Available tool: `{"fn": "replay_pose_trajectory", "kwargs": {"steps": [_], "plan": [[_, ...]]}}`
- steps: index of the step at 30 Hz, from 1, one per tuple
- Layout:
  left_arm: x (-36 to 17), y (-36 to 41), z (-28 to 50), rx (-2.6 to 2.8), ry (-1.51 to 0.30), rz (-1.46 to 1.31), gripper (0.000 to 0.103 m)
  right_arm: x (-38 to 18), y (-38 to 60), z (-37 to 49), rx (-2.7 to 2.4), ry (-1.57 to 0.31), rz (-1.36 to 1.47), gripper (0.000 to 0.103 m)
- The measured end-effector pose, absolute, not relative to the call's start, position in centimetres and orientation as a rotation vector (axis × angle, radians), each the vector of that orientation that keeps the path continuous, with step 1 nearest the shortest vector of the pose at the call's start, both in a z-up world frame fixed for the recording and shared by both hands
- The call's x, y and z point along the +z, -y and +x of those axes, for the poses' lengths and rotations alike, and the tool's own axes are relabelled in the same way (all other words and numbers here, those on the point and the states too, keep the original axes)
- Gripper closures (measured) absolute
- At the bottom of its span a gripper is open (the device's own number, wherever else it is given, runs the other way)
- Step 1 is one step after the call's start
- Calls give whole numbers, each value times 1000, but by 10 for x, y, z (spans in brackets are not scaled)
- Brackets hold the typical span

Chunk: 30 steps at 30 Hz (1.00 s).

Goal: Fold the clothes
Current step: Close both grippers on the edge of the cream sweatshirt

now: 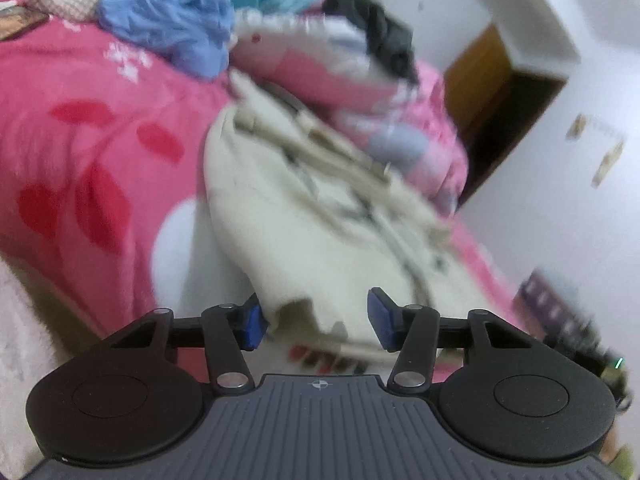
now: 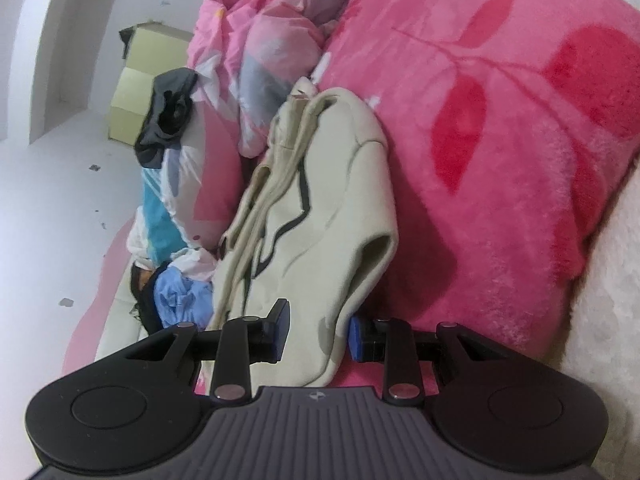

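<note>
A cream garment with dark line markings (image 1: 304, 216) lies crumpled on a pink blanket with red leaf print (image 1: 80, 128). My left gripper (image 1: 316, 320) is open, its blue pads either side of the garment's near edge; the left wrist view is blurred. In the right wrist view the same cream garment (image 2: 320, 208) lies on the pink blanket (image 2: 500, 120). My right gripper (image 2: 316, 334) is open with a fold of the garment's near end between its blue pads, not pinched.
A blue cloth (image 1: 172, 20), a black garment (image 1: 380, 28) and a pink patterned quilt (image 1: 320, 64) are piled behind. A cardboard box (image 2: 144, 80) stands by the white wall. A pale fluffy cover (image 2: 608, 280) lies at the blanket's edge.
</note>
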<state>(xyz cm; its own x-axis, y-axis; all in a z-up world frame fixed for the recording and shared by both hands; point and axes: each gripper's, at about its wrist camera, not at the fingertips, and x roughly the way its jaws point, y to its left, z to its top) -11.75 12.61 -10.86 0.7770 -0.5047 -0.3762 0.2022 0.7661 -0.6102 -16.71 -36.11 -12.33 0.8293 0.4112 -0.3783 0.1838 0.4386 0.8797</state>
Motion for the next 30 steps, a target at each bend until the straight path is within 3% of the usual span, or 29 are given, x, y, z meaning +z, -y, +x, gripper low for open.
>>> {"fn": "replay_pose_trajectory", "kwargs": {"steps": [5, 14, 21, 23, 28, 30], "plan": [[-119, -120, -104, -353, -655, -544, 54, -130, 360, -164, 142, -624, 1148, 72], [-116, -117, -103, -322, -631, -541, 59, -133, 359, -154, 174, -656, 1163, 71], [-113, -116, -109, -295, -605, -501, 76, -132, 362, -148, 191, -677, 1203, 66], [-110, -115, -110, -292, -592, -491, 79, -126, 359, -148, 193, -660, 1175, 70], [-99, -111, -113, -288, -559, -447, 83, -110, 354, -147, 187, -620, 1100, 94], [-96, -111, -113, -288, -549, -442, 85, -104, 352, -147, 185, -606, 1077, 97]]}}
